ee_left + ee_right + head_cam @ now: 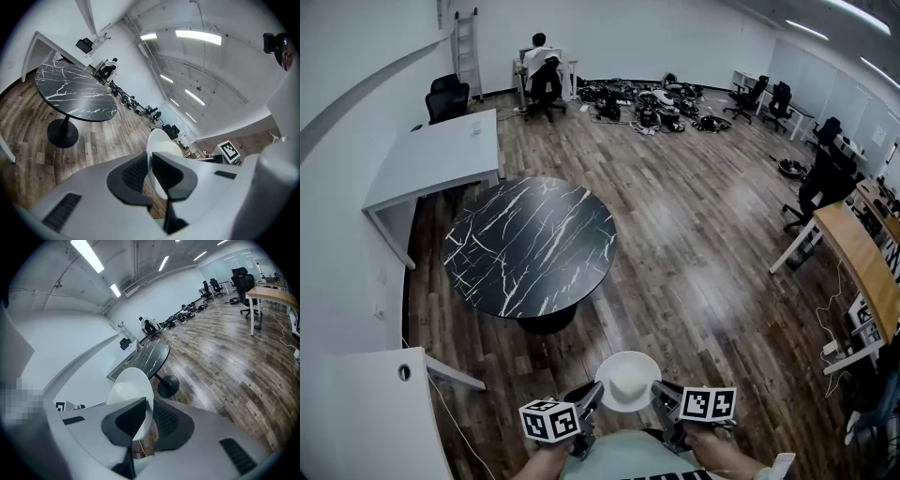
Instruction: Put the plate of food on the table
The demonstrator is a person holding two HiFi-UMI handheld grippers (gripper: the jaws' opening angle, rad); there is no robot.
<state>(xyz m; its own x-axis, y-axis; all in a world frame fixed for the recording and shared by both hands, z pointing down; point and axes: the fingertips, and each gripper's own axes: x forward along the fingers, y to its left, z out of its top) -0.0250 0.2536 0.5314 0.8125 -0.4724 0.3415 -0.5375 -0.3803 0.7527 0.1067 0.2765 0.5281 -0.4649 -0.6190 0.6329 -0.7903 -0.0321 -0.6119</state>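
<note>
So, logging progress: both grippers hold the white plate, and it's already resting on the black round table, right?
No. The left gripper and right gripper do hold the white plate, but the head view shows it in the air, short of the black round table.

Plate [628,380] hangs between left claw [594,396] and right claw [661,392] (table [530,246] seemingly ahead).

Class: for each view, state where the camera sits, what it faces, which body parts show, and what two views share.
Head view: on the head, facing steeply down at the round black table; forearms, left gripper and right gripper show, holding the white plate.
Left gripper view: on the left gripper, facing the table along jaws shut on the plate.
Right gripper view: on the right gripper, likewise shut on the plate.
Shared: both gripper views show plate and table.
</note>
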